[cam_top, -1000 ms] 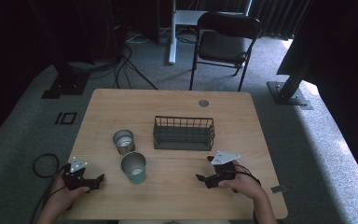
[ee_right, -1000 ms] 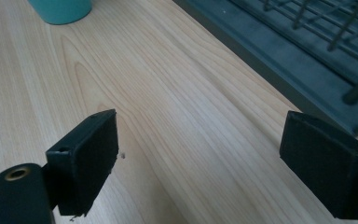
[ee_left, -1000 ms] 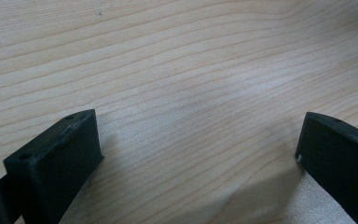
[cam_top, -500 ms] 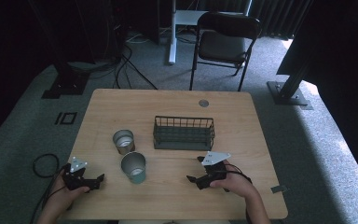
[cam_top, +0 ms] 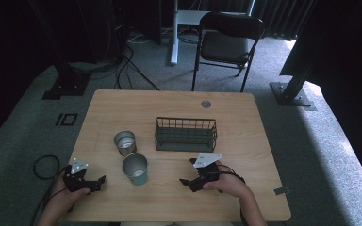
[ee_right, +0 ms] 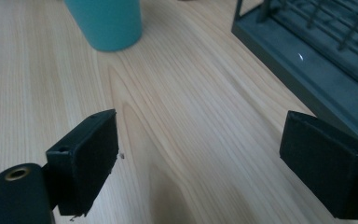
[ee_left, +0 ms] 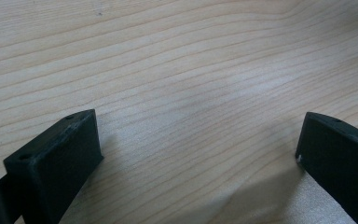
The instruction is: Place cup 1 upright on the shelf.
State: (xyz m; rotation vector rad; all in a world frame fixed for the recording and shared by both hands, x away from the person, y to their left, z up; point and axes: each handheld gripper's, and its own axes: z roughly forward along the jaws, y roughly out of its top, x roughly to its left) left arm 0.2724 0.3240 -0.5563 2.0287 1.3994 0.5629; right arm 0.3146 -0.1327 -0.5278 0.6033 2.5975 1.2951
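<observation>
— Well, what have you got in front of you?

— A pale wooden table [cam_top: 245, 117] with fine straight grain. My left gripper [cam_top: 98, 181] sits low near the front left edge, jaws spread wide over bare wood, nothing between them. My right gripper [cam_top: 186, 181] hovers near the front, right of centre, jaws just as wide and empty.

— And the things on the table?

— A teal cup [cam_top: 135, 169], round and smooth-walled with a pale metal-looking inside, stands upright between my two grippers. Just behind it to the left is a shorter silvery tin [cam_top: 125, 142], also upright and open-topped. A dark wire basket [cam_top: 185, 134], rectangular with thin vertical bars and a solid base rail, stands mid-table.

— Room to move?

— In the right gripper view, open wood runs from my jaws to the cup, with the basket's base rail close on the right. The table's back half and right side lie bare apart from a small round grommet [cam_top: 206, 104].
</observation>
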